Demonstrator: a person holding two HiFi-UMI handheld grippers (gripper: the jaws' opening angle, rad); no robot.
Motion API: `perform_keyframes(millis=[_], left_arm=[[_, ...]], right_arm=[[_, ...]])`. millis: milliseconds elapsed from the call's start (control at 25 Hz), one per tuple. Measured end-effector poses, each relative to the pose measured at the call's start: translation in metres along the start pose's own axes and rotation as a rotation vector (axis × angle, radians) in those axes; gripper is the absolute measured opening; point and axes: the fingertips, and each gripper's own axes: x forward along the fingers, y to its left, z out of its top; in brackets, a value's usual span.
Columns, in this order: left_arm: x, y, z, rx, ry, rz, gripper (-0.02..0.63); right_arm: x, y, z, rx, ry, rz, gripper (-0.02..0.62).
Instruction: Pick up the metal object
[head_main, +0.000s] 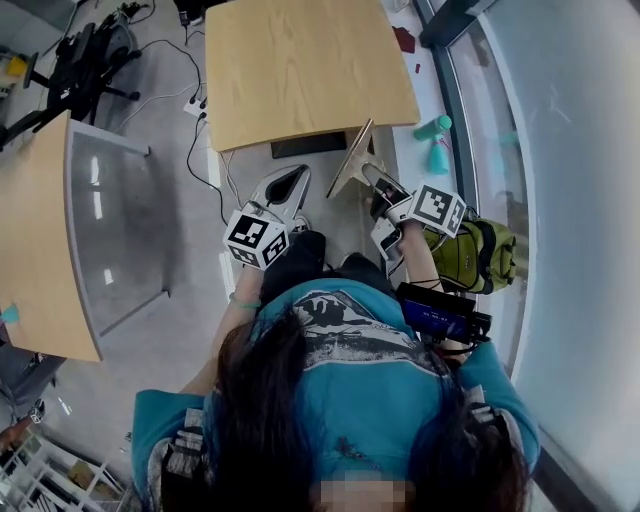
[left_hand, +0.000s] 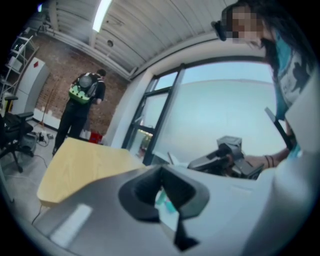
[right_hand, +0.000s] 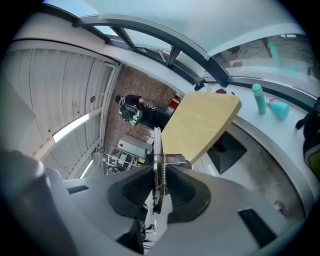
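Note:
My right gripper (head_main: 373, 174) is shut on the metal object (head_main: 351, 160), a thin flat plate with a spring clip, held up in front of the body and above the floor. In the right gripper view the metal object (right_hand: 157, 145) stands edge-on, and my right gripper (right_hand: 159, 175) has its ribbed pads pressed on both sides by the spring. My left gripper (head_main: 297, 180) hangs beside it at the left, shut with nothing in it. The left gripper view shows the left gripper (left_hand: 161, 176) with its jaw tips together, pointing at the window.
A light wooden table (head_main: 300, 70) stands ahead and a second one (head_main: 40, 240) at the left. A teal bottle (head_main: 433, 127) and a green backpack (head_main: 480, 255) lie along the window at the right. Cables and black equipment (head_main: 80, 60) lie at the far left. A person (left_hand: 85, 95) stands far off.

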Motion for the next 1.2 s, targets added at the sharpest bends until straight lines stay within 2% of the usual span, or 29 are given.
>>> perform_keyframes(millis=[160, 400, 720, 920, 1200], left_arm=[[-0.010, -0.044, -0.005, 0.015, -0.019, 0.008, 0.003], [-0.039, -0.130, -0.035, 0.028, -0.039, 0.076, 0.003], [-0.098, -0.225, -0.076, 0.036, 0.000, 0.172, 0.003], [-0.109, -0.256, -0.077, 0.056, -0.009, 0.175, 0.003], [-0.123, -0.265, -0.071, 0.069, -0.014, 0.142, 0.003]], right_arm=[[-0.042, -0.007, -0.020, -0.033, 0.015, 0.010, 0.089], [-0.119, -0.031, -0.067, -0.036, 0.074, 0.040, 0.089], [-0.199, -0.055, -0.119, -0.018, 0.130, 0.077, 0.089], [-0.224, -0.051, -0.128, -0.029, 0.126, 0.104, 0.089], [-0.236, -0.042, -0.142, -0.029, 0.096, 0.093, 0.089]])
